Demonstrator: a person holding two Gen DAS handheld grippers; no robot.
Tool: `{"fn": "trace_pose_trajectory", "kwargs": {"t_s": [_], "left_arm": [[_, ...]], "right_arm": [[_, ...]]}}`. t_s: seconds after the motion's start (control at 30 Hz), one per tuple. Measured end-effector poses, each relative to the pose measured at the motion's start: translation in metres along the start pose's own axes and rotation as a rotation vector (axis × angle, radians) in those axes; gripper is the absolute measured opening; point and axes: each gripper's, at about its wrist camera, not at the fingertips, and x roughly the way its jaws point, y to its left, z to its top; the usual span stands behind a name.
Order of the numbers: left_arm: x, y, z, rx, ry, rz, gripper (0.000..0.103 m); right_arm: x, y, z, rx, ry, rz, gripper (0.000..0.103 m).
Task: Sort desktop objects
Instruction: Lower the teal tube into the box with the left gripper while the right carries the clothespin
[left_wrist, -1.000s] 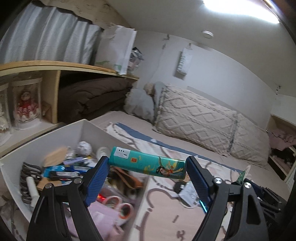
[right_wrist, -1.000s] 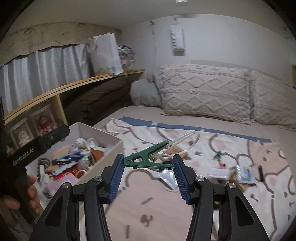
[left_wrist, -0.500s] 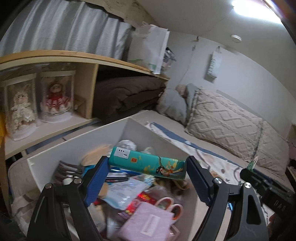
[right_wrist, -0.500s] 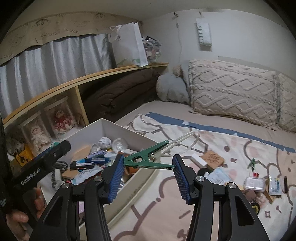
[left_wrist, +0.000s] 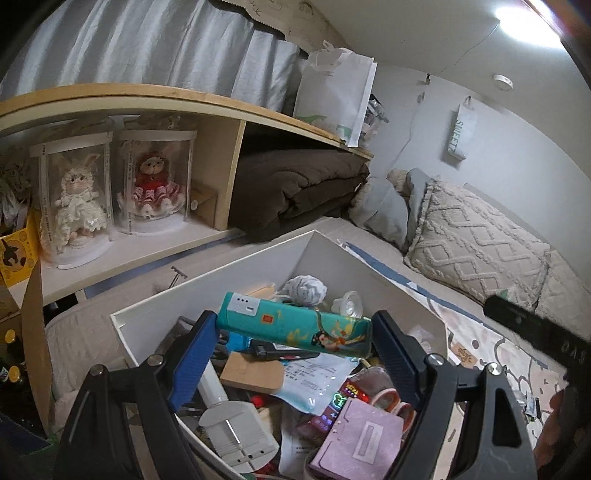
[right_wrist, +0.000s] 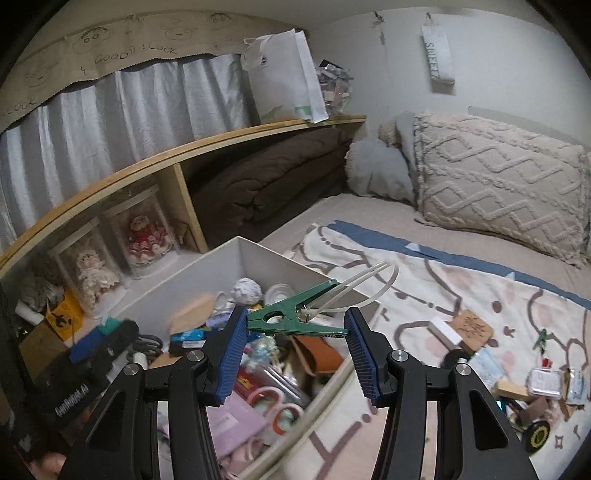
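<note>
My left gripper (left_wrist: 293, 334) is shut on a teal illustrated box (left_wrist: 295, 325), held crosswise above the white storage bin (left_wrist: 207, 284), which is full of small items. My right gripper (right_wrist: 295, 328) is shut on a green clothes peg (right_wrist: 291, 317) with a white loop hanging from it, held over the bin's right part (right_wrist: 266, 254). The left gripper (right_wrist: 96, 347) shows blurred at the left of the right wrist view; the right one (left_wrist: 535, 332) shows as a dark bar at the right edge of the left wrist view.
A wooden shelf (left_wrist: 147, 99) with two boxed dolls (left_wrist: 151, 184) and a folded brown blanket (left_wrist: 295, 184) runs behind the bin. Small items (right_wrist: 476, 328) lie scattered on the patterned bedspread (right_wrist: 424, 284) to the right. Pillows (right_wrist: 498, 184) rest at the headboard.
Both grippers have swung left from the bedspread to above the bin, each still holding its object. The bin now fills the lower part of both views.
</note>
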Motion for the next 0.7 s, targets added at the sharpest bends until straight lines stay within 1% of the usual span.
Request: {"fn": "trace_pose_trajectory", "kwargs": {"t_s": [0.13,0.17,0.2,0.23,0.43,0.7], "left_arm": [[0.006,-0.001,-0.001,0.001,0.026,0.027,0.085],[0.008,0.0,-0.001,-0.005,0.029,0.038,0.087],[0.008,0.002,-0.001,-0.007,0.029,0.047,0.093],[0.007,0.003,-0.001,-0.007,0.023,0.058,0.094],[0.002,0.012,0.002,-0.031,0.001,0.085,0.094],[-0.008,0.027,0.007,-0.076,-0.04,0.128,0.094]], "right_arm": [[0.011,0.008,0.007,0.001,0.023,0.014,0.054],[0.014,0.01,0.008,0.0,0.029,0.016,0.054],[0.017,0.011,0.009,-0.002,0.037,0.017,0.054],[0.021,0.013,0.01,-0.002,0.047,0.018,0.054],[0.039,0.018,0.013,0.014,0.096,0.041,0.054],[0.075,0.031,0.016,0.02,0.186,0.064,0.054]]}}
